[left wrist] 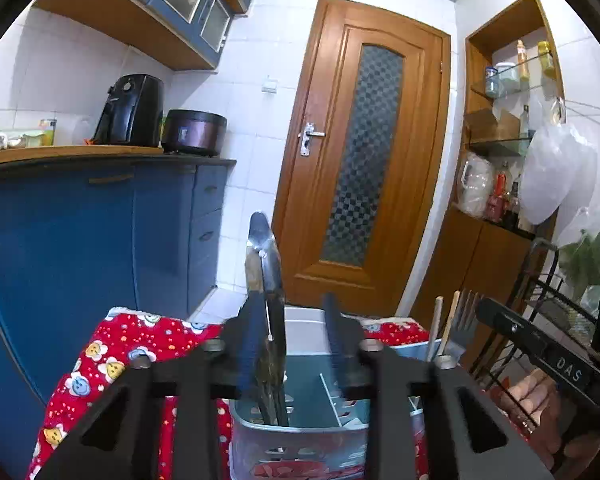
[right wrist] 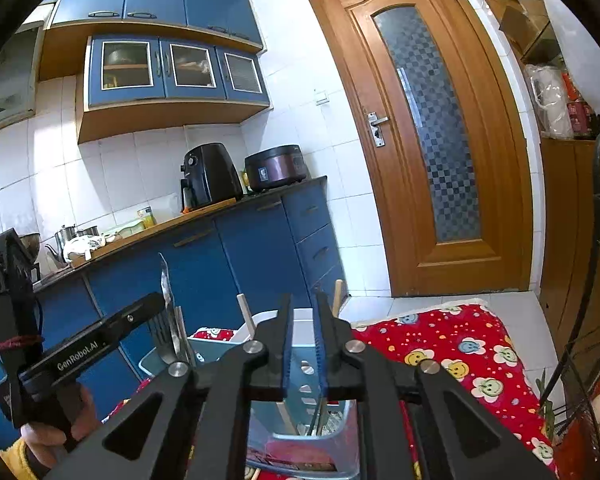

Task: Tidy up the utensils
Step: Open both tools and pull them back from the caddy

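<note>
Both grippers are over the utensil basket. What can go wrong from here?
1. The spoon stands tall against one finger of the left gripper, whose jaws are open. A careless pull-back may snag it and tip it out of the basket.
2. The right gripper hangs close by over the same basket. The two may collide, or knock the chopsticks.
3. The basket sits on a soft red cloth, so a sideways push might slide or tip it.

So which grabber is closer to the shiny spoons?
Left. The left gripper has its jaws open right around the metal spoons standing in the utensil caddy. The right gripper hangs over another part of the caddy, beside them.
</note>
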{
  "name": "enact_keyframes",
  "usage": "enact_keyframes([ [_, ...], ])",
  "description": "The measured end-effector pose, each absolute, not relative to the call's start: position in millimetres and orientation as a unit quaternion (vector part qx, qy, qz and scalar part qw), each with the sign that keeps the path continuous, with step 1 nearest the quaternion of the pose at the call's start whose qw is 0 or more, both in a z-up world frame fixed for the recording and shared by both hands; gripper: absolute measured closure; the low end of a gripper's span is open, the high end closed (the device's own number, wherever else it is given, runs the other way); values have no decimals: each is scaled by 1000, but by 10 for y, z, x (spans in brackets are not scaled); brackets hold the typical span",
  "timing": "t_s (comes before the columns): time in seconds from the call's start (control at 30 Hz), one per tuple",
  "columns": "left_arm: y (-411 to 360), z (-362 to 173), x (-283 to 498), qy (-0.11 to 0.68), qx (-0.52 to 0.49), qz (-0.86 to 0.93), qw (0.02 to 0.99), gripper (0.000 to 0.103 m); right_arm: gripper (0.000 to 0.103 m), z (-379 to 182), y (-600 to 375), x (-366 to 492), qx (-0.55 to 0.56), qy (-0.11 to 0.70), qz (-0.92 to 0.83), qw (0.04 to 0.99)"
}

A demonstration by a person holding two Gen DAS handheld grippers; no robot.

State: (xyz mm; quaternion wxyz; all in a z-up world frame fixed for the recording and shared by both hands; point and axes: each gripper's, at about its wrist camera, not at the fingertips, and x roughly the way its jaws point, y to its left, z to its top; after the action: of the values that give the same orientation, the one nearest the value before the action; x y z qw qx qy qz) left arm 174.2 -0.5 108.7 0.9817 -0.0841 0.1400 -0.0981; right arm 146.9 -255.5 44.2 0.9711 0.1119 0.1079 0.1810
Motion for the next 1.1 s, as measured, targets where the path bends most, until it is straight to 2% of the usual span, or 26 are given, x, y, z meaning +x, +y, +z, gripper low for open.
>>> enact_keyframes([
  [0.5, -237, 1244, 1445, 152, -44, -92, 983, 65, 85, 404, -2916, 1283, 127, 137, 172, 967],
  [1.1, -470, 879, 1133, 265, -47, -75, 960, 65, 77, 105, -3218, 971, 129, 214, 162, 955],
])
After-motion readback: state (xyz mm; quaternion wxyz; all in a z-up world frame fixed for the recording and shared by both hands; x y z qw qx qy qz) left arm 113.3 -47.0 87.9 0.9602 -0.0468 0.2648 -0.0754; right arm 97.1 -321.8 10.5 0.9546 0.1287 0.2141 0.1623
